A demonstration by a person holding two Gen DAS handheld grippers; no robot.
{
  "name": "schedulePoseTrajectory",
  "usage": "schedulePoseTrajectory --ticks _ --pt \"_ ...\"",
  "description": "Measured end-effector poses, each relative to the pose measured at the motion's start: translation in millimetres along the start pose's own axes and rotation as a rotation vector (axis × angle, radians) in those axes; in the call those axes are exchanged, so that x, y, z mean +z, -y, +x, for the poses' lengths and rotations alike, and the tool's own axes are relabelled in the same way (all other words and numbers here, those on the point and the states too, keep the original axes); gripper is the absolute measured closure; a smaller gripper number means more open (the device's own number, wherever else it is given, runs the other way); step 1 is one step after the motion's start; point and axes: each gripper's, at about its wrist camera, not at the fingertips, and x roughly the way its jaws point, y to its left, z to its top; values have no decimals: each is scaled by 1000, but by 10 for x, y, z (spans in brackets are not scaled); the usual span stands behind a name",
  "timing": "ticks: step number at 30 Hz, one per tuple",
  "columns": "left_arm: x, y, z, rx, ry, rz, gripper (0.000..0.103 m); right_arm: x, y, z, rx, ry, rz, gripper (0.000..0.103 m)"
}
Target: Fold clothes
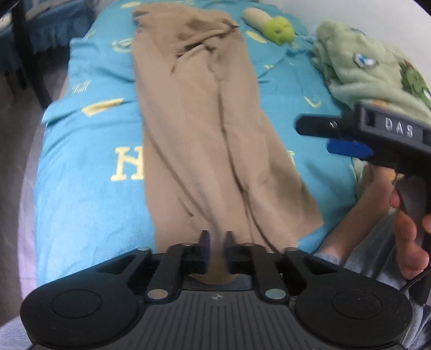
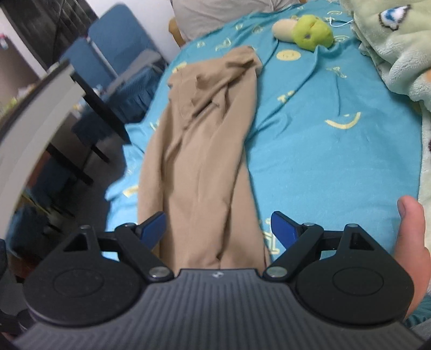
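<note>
A pair of tan trousers lies lengthwise on the blue bedsheet, waist end far, leg ends near me. My left gripper is shut on the near hem of the trousers, with tan cloth between its pads. My right gripper shows from the side at the right of the left wrist view, above the sheet beside the trousers. In the right wrist view the right gripper is open wide and empty, its blue pads either side of the trousers.
A green and cream plush toy lies at the far end of the bed, also seen in the right wrist view. A green fleece blanket is heaped along the right side. Blue chairs and a dark table stand left of the bed.
</note>
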Motion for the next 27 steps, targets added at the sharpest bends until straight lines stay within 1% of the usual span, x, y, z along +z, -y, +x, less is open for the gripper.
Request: schedulePoseTrajectory --ticks 1,2,3,5,6,9,11,12,14,16,18,19,20,21,22,23,24,25,26,27 --pt "3 -121 -2 -16 21 -43 52 4 18 32 -9 -15 12 17" --pt "24 -222 -3 -29 48 -91 39 10 51 64 -11 -32 30 17" --pt "42 -312 7 -43 62 -143 34 15 80 98 -13 -50 48 17" --pt "61 -493 44 -77 68 -242 31 14 124 175 -16 -87 78 17" --pt "75 -537 77 -85 62 -270 29 8 136 228 -12 -113 92 17" --pt "129 -580 206 -95 22 -312 27 -36 145 385 -6 -196 122 17" --pt "137 -535 303 -88 -6 -299 26 -65 125 458 -37 -233 108 17" --pt "138 -503 354 -83 -21 -287 23 -77 109 493 -53 -251 98 17" --pt "153 -437 388 -93 -37 -245 22 -106 77 547 -57 -286 80 15" --pt "125 -412 414 -99 -46 -216 28 -145 23 575 -55 -315 47 15" --pt "82 -392 463 -98 -53 -193 50 -184 -62 576 -69 -340 -12 15" --pt "61 -383 462 -94 -51 -187 57 -213 -121 572 -73 -354 -50 15" --pt "40 -374 444 -87 -44 -183 76 -243 -179 569 -76 -369 -87 21" --pt "19 -365 426 -80 -38 -180 85 -274 -238 562 -84 -379 -127 25" --pt "-2 -357 408 -73 -32 -176 88 -311 -301 542 -100 -379 -171 35" --pt "-19 -360 371 -76 -16 -180 91 -338 -353 523 -117 -378 -211 52" --pt "-34 -373 315 -87 6 -192 92 -344 -379 505 -132 -372 -239 64" --pt "-56 -378 235 -97 36 -198 93 -347 -397 464 -142 -361 -259 88" --pt "-81 -376 140 -105 70 -200 93 -325 -394 399 -135 -342 -264 92" --pt "-110 -376 24 -129 117 -203 94 -299 -381 322 -121 -321 -262 93"
